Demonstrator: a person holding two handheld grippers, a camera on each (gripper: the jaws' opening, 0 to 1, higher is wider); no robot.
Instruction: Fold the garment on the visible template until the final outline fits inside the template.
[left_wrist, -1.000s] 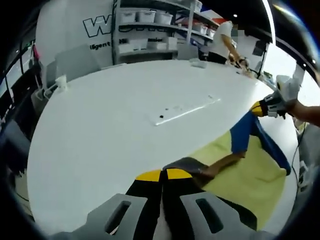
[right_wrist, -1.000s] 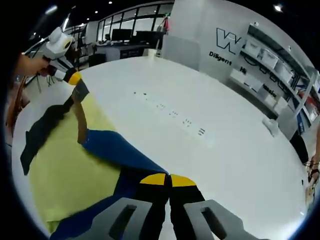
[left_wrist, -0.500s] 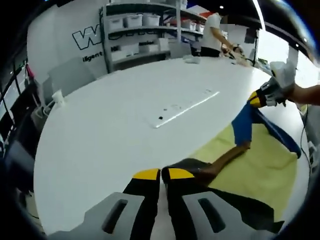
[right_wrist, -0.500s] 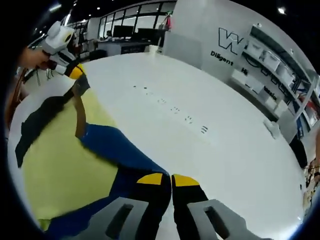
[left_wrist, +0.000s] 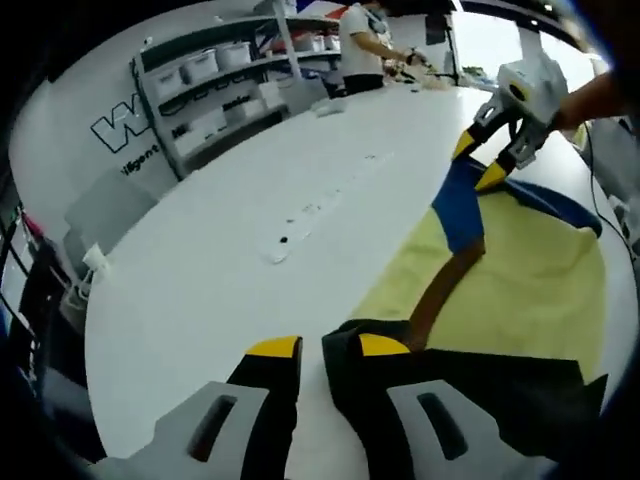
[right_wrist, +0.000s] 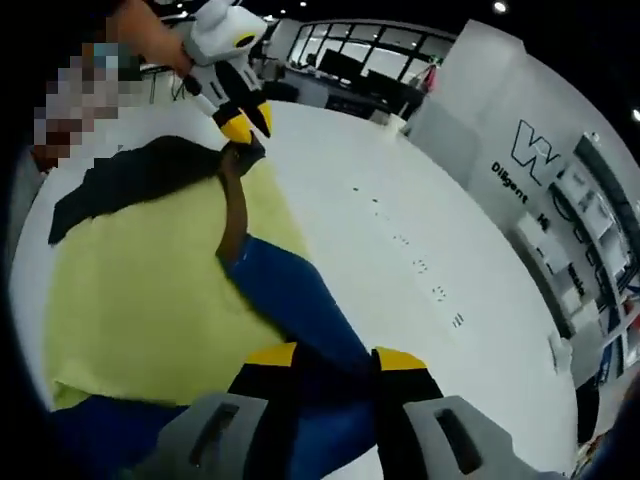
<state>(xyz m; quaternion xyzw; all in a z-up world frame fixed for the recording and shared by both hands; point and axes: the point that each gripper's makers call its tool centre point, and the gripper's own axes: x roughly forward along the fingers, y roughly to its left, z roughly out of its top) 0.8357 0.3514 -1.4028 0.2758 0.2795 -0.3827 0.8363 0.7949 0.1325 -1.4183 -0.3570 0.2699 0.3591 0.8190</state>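
While the yellow garment with black and blue sleeves (left_wrist: 520, 290) lies spread at the round white table's (left_wrist: 200, 270) edge, left gripper (left_wrist: 315, 347) and right gripper (right_wrist: 335, 356) both gape narrowly over its sleeves.

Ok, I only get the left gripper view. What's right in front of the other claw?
Observer: In the right gripper view, the right claw stands open, and the blue sleeve runs up between its jaws.
Operator: Who's holding my claw?
Observer: A hand grips the left claw from above.
Operator: And what's behind it?
Observer: A row of windows along the far wall.
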